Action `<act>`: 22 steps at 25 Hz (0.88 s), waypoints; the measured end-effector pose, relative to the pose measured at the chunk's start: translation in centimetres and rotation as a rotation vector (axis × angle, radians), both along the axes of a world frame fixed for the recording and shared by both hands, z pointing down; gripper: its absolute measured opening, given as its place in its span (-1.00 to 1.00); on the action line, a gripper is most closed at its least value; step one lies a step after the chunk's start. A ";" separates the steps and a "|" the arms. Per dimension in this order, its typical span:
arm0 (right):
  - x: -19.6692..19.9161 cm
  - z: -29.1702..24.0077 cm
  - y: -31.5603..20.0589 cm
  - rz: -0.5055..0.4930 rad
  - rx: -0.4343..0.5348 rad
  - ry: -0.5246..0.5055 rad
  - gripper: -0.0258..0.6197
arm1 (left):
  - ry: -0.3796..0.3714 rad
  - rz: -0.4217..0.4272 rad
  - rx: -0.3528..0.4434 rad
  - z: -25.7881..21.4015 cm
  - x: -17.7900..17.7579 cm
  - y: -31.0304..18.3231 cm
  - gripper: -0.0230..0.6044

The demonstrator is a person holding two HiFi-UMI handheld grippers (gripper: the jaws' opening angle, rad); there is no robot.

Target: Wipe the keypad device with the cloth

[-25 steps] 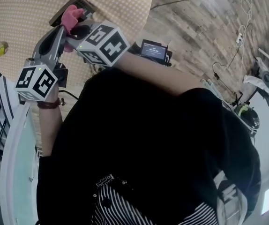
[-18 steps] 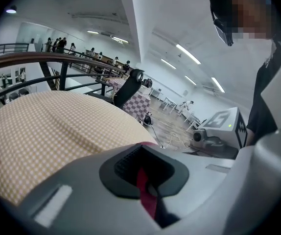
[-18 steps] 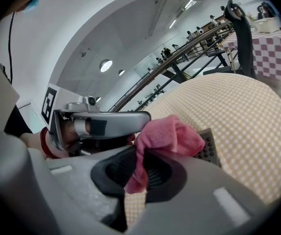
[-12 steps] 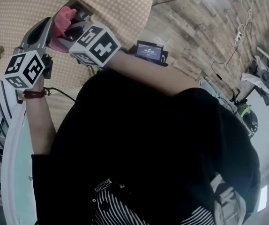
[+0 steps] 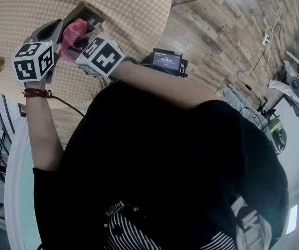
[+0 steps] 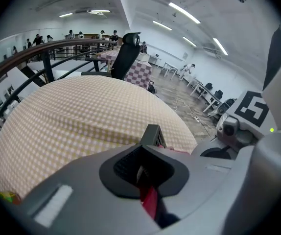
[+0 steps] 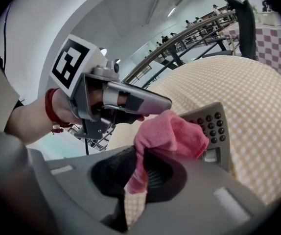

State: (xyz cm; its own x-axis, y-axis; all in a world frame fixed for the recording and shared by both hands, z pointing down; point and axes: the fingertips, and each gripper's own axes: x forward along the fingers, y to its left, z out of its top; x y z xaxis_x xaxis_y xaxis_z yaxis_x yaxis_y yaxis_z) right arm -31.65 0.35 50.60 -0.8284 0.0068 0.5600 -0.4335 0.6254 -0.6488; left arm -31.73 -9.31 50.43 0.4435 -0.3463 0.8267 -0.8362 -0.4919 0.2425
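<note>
Left gripper (image 6: 144, 177) clamps the keypad device (image 7: 213, 131) above the checked table (image 5: 29, 14); right gripper (image 7: 141, 175), closed on the pink cloth (image 7: 172, 133), bunches it against the device's near edge, keys just beyond

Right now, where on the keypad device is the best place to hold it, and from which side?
Take the keypad device by its thin side edge, from the left, clear of the keys. It's a flat slab tilted up, button face towards the right gripper, whose pink cloth is on that face; the left gripper seems clamped on that edge.
</note>
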 end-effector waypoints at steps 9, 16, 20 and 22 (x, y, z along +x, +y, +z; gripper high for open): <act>-1.5 1.5 -1.5 0.006 0.021 0.030 -0.78 | -0.016 0.002 -0.037 1.7 1.0 -0.4 -0.91; -2.1 2.1 -1.9 -0.005 0.042 0.072 -0.78 | -0.021 -0.011 -0.029 1.9 0.8 -0.7 -0.91; -1.8 2.8 -1.8 -0.007 0.000 0.093 -0.78 | -0.027 -0.030 -0.025 1.8 0.7 -0.8 -0.91; -1.6 3.1 -1.8 -0.019 -0.005 0.106 -0.78 | -0.026 -0.033 -0.023 1.8 0.6 -0.7 -0.91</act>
State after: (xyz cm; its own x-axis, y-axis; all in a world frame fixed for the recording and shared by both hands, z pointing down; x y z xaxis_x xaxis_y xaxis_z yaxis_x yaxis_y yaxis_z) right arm -33.26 -1.48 53.69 -0.7640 0.0247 0.6448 -0.4883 0.6310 -0.6028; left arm -31.13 -9.98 52.28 0.4104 -0.3414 0.8456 -0.8581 -0.4585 0.2313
